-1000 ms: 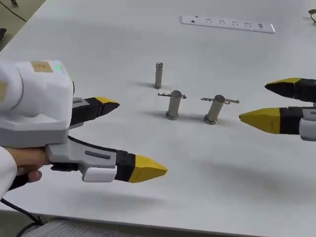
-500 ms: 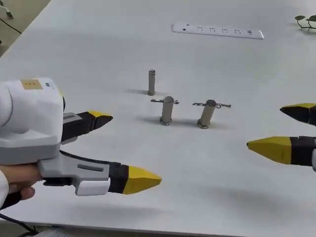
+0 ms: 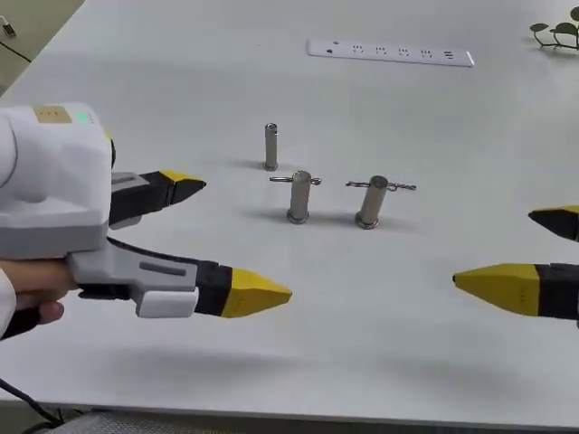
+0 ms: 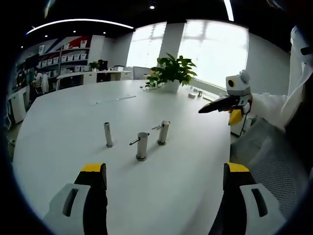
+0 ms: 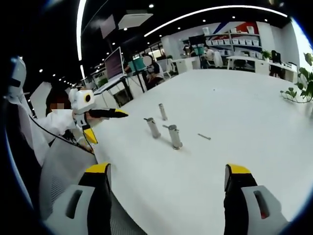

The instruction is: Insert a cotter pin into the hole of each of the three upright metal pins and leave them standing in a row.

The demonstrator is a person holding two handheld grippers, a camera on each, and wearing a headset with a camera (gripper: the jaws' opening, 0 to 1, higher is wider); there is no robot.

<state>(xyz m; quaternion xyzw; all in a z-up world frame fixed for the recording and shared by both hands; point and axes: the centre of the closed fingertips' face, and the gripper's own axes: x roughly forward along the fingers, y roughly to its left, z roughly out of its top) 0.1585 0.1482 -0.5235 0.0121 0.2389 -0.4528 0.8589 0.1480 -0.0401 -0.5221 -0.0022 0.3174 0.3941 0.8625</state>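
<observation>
Holding nothing, your left gripper and right gripper hover with jaws spread wide on either side of the three upright metal pins on the white table. The middle pin carries a cotter pin crosswise through its top, as does the right pin. The rear pin stands just behind them.
</observation>
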